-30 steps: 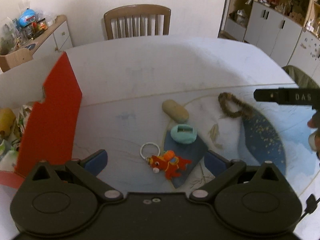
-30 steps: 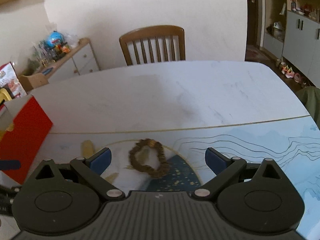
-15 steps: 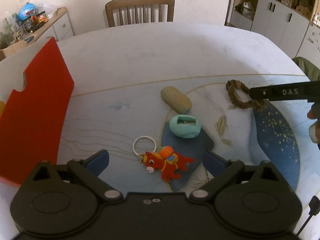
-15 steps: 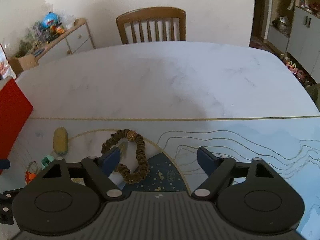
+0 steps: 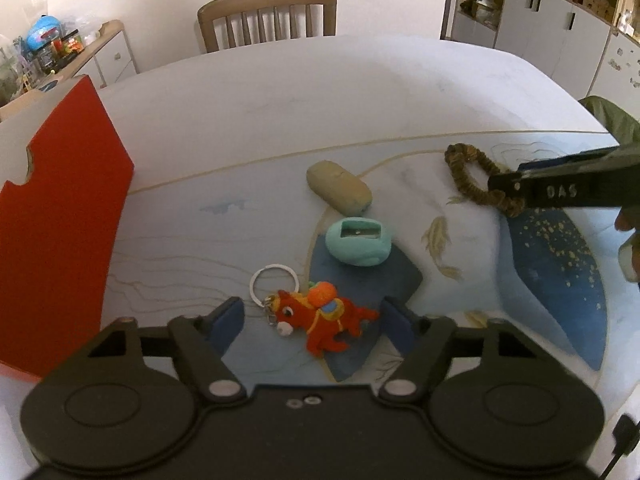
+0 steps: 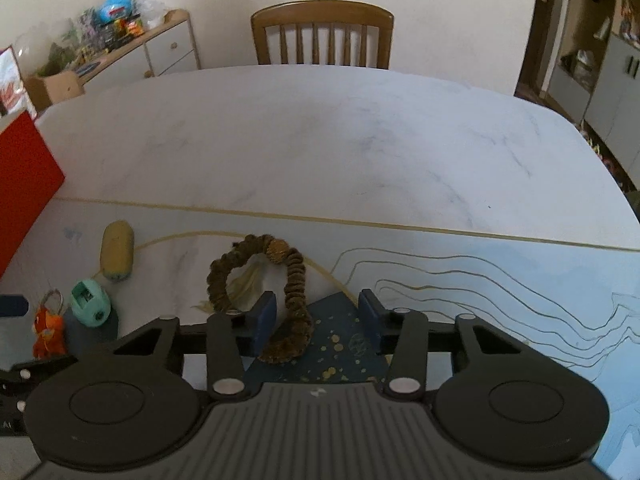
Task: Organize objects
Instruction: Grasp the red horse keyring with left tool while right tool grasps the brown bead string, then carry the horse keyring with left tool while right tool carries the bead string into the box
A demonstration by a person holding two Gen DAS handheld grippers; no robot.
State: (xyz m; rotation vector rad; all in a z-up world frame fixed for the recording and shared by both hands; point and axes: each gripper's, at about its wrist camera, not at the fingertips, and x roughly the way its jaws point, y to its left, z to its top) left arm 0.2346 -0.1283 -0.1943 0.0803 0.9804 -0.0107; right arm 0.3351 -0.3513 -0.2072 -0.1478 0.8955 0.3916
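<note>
Standing at the far left of the counter (image 5: 360, 92), a red box (image 5: 60, 220) rises upright with its broad red face toward the other things, well apart from them. Just right of it in the left wrist view, the left gripper (image 5: 314, 320) hangs low over the patterned mat (image 5: 560, 280) with its blue-padded fingers (image 5: 228, 318) spread wide and holding nothing; between them lies a red horse keychain (image 5: 328, 320) on its side, its white ring (image 5: 274, 282) lying flat toward the box. Beyond the keychain a teal pencil sharpener (image 5: 358, 242) rests on a dark blue patch of the mat, and a little farther back a tan oblong eraser (image 5: 338, 192) lies at a slant, near the sharpener but not touching it. Further right a brown beaded bracelet (image 5: 472, 180) lies in a loop on the mat, its near end hidden behind the dark finger of the right gripper (image 6: 316, 316). From the right wrist view, that gripper's fingers (image 6: 264, 316) stand partly open and straddle the right-hand side of the bracelet (image 6: 296, 280): the left pad sits inside the loop, close against the beads, while the right pad stands clear of them, so nothing is clamped. In the same view the eraser (image 6: 117, 256), sharpener (image 6: 90, 303) and keychain (image 6: 50, 330) line up along the left edge. A wooden chair (image 6: 322, 34) stands behind the counter's far side.
</note>
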